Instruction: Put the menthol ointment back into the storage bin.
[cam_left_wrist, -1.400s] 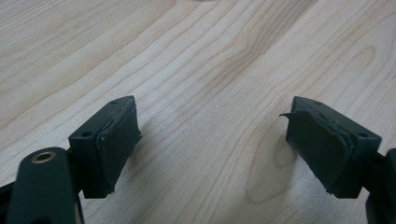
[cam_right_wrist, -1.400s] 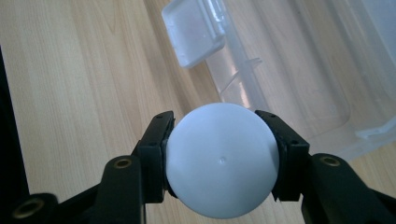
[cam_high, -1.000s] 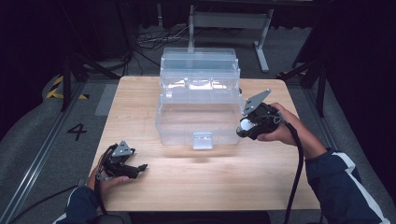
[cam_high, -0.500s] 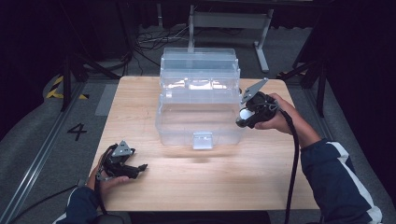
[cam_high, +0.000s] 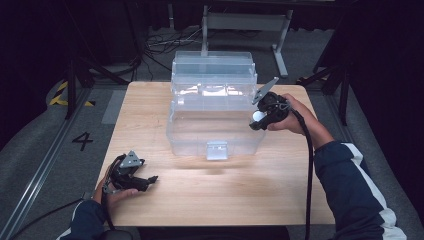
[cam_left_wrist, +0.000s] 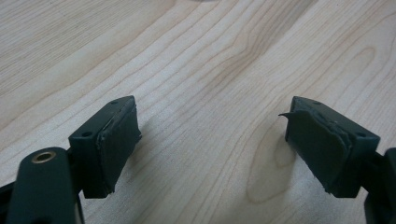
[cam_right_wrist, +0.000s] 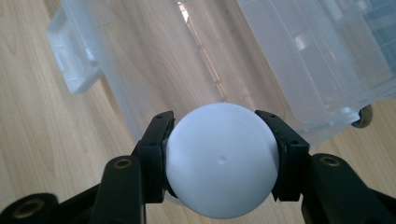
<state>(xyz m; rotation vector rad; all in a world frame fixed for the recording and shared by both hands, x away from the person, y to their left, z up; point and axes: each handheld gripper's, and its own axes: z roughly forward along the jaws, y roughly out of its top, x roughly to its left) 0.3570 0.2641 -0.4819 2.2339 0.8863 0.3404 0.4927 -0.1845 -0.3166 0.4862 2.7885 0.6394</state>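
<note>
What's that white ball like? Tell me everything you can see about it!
The white ball is round, smooth and matte, like plastic, with one tiny dimple on its front. It is pinched on both sides by the black jaws of the right hand-held gripper, so it hangs in the air, close over the right edge of the clear plastic box, not yet inside.

Room, as recorded: light wooden table (cam_high: 215, 200) with visible grain, standing on grey floor (cam_high: 45, 150). A painted numeral 4 (cam_high: 82, 141) and yellow-black hazard tape (cam_high: 62, 92) marked the floor. Cables (cam_high: 160, 40) and a grey metal stand (cam_high: 245, 22) lay behind; surroundings were dark.
</note>
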